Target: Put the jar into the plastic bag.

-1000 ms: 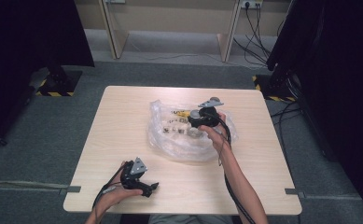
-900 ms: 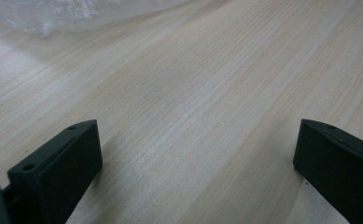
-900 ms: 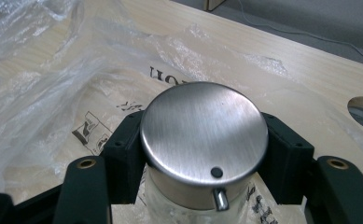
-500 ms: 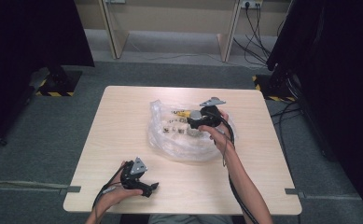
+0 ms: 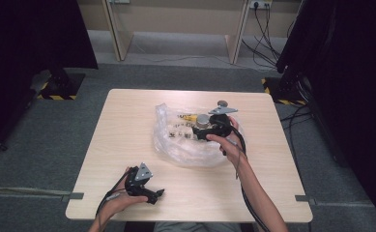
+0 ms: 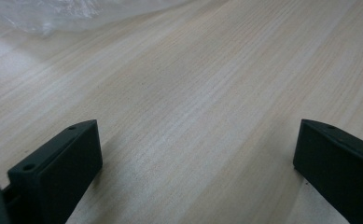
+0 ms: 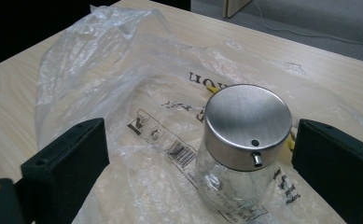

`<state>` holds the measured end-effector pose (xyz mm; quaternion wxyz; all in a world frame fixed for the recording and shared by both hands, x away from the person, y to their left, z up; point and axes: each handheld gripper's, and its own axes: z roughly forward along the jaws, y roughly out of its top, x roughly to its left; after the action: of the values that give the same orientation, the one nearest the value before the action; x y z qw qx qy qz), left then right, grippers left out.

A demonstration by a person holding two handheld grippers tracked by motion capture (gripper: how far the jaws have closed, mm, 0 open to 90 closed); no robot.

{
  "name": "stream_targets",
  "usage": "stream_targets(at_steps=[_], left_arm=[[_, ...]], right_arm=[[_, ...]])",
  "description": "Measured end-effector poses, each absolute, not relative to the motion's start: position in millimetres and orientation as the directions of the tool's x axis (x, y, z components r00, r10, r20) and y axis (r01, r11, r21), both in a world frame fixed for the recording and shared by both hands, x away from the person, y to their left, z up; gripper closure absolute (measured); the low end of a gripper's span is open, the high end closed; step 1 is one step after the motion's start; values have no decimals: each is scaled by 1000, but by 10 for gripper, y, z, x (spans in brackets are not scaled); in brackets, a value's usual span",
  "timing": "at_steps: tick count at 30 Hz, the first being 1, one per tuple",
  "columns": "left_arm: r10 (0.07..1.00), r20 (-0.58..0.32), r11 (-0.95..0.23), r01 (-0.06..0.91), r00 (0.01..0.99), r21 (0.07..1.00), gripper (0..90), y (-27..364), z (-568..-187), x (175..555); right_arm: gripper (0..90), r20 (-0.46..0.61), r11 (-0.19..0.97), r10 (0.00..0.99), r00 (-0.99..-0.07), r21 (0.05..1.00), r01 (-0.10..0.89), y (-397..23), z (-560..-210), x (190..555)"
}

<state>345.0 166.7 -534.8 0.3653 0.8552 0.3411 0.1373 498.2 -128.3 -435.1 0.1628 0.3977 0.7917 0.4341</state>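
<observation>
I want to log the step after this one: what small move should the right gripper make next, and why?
Probably lift the right gripper up and back, away from the jar. Its jaws have just been opening and now stand apart on either side of the steel lid without pressing it, and the jar stands upright on the plastic bag, so it looks released.

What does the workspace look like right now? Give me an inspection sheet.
Surface: light wooden table, bare around the bag.
Job's things: glass jar with metal lid, upright on a crumpled clear plastic bag.
Clutter: nothing seen.
Grippers: right gripper open, jaws just opened, jar standing free between them; left gripper open at the near edge, nothing between its jaws.
Cables: one trails from each gripper; more on the floor behind.
Surroundings: grey carpet, dark curtains either side.
</observation>
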Motion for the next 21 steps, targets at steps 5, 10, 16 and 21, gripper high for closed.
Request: stream_targets(at_steps=[5,10,16,21], left_arm=[[684,-15,-500,483,729,718,4,1667,-5348,3450],[684,-15,-500,483,730,718,4,1667,-5348,3450],[684,-15,-500,483,730,718,4,1667,-5348,3450],[684,-15,-500,483,729,718,4,1667,-5348,3450]], right_arm=[[43,91,306,763,-640,822,481,-1293,-4336,4889],[45,86,307,748,-658,834,458,-1319,-4323,4784],[46,81,309,729,-680,847,432,-1339,-4319,4639],[46,83,311,713,-696,853,420,-1349,-4337,4522]])
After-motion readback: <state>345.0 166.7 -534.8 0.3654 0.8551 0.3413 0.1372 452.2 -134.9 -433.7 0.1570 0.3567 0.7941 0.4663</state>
